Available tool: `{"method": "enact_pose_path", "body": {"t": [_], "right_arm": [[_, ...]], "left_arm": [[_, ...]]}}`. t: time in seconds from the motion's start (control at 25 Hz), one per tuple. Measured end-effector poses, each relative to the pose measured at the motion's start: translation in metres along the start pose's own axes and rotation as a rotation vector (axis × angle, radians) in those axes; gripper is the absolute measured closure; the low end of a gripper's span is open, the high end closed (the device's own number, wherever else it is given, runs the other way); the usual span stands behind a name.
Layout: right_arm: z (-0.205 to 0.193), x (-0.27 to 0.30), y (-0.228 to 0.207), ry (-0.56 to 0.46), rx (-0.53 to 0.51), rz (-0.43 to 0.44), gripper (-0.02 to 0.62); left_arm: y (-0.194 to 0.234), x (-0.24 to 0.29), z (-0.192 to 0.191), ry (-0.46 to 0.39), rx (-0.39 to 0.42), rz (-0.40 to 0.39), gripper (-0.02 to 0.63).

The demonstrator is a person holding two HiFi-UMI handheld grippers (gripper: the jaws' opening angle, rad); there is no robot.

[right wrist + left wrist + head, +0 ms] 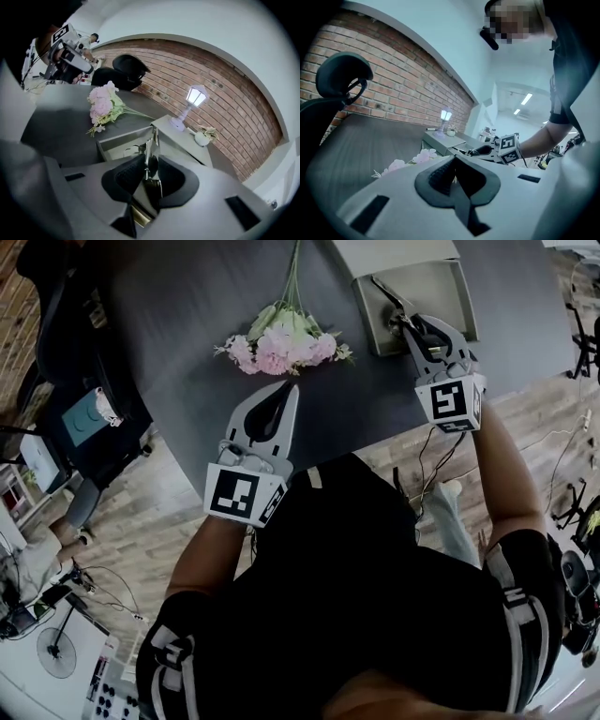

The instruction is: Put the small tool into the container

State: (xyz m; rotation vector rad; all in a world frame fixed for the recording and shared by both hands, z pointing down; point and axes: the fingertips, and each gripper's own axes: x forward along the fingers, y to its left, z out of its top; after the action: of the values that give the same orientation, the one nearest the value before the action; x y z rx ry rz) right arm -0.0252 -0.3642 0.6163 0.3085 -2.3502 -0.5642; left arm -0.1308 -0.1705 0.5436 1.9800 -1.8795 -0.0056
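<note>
Your right claw is clamped on the small tool, a thin metal piece that sticks out past the jaw tips and hangs over the open grey container at the far side of the table. Your left claw is pinched together with nothing in it, above the table just short of the pink flowers.
</note>
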Motion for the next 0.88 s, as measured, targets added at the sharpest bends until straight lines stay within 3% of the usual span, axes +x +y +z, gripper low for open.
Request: {"method": "enact_pose_path", "body": {"t": [0.52, 0.72, 0.88], "right_arm": [[0.0, 0.004, 0.005, 0.089, -0.039, 0.023, 0.5], [0.01, -0.014, 0.001, 0.067, 0.005, 0.005, 0.493], [0.024, -0.044, -0.015, 0.019, 0.112, -0.071, 0.5]], "left_arm": [[-0.005, -0.001, 0.021, -0.013, 0.033, -0.016, 0.597], [-0.01, 0.001, 0.033, -0.022, 0.055, -0.045, 0.597], [-0.021, 0.008, 0.049, -0.043, 0.091, -0.095, 0.597]]}}
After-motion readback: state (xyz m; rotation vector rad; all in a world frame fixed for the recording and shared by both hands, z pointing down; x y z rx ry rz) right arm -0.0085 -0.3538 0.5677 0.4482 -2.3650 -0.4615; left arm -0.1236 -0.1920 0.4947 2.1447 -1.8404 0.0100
